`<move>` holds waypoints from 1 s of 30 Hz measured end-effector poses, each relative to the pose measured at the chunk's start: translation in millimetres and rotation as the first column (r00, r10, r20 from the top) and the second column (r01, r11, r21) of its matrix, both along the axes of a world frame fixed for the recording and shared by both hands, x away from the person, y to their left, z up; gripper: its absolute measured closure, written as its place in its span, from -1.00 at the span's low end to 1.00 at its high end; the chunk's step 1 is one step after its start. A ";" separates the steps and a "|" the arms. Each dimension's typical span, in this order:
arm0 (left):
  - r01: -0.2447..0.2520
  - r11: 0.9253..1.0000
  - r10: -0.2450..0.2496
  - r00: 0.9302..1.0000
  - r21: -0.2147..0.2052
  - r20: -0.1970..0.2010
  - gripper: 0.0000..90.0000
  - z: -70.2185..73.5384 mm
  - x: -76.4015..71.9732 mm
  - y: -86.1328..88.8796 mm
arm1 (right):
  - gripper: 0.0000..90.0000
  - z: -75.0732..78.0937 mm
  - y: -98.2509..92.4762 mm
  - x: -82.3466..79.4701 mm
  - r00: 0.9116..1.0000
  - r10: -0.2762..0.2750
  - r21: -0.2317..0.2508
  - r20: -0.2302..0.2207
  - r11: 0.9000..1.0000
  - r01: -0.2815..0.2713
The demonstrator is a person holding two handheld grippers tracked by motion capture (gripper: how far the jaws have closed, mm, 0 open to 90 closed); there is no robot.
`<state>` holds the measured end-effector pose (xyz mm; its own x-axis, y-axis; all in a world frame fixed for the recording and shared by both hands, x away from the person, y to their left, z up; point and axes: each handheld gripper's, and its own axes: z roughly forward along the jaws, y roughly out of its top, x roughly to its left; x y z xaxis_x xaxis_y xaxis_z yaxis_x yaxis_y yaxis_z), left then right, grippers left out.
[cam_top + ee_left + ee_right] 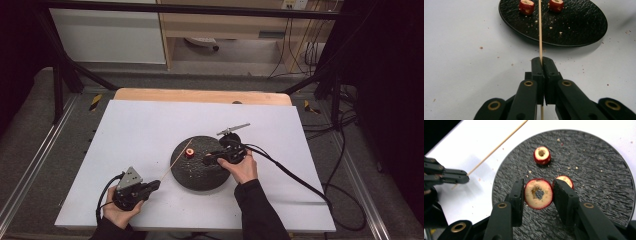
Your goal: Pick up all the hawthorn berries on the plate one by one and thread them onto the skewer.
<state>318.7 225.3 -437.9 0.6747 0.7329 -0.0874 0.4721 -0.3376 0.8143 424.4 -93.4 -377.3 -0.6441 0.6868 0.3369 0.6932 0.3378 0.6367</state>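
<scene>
A round black plate (197,175) lies mid-table on the white sheet. My left gripper (156,185) rests near the front left, shut on a thin wooden skewer (177,160) that points toward the plate. In the left gripper view the skewer (540,30) runs straight out from the closed jaws (541,61) over the plate rim (579,37). My right gripper (538,185) hovers over the plate (599,182), shut on a cored red fruit slice (538,193). Another cored piece (542,155) lies farther off, and a third (565,180) peeks from behind the right jaw.
Crumbs dot the plate and the white sheet (150,130). The table's wooden far edge (200,95) lies beyond the sheet. A black cable (300,180) trails from the right gripper across the table to the right. Metal rails (30,170) flank the table.
</scene>
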 end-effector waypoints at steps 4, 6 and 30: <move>-0.001 1.000 0.001 1.000 -0.002 0.003 0.96 0.1 -0.3 -0.2 | 0.39 -2.9 -4.6 -1.9 0.999 -0.029 0.066 0.015 0.997 0.027; -0.001 1.000 0.001 1.000 -0.003 0.005 0.96 0.1 -0.4 -0.4 | 0.39 -3.9 -5.6 -2.3 0.999 -0.036 0.079 0.021 0.996 0.034; -0.006 1.000 0.006 1.000 -0.013 0.017 0.96 0.3 -2.6 -2.6 | 0.39 -12.9 -8.6 -13.0 0.977 -0.187 0.351 0.107 0.926 0.138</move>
<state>316.1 222.6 -437.5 0.6721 0.7355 -0.0854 0.4597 -0.3240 0.8269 411.4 -102.0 -390.3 -0.5895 0.6456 0.4855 0.6187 -0.0255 0.7852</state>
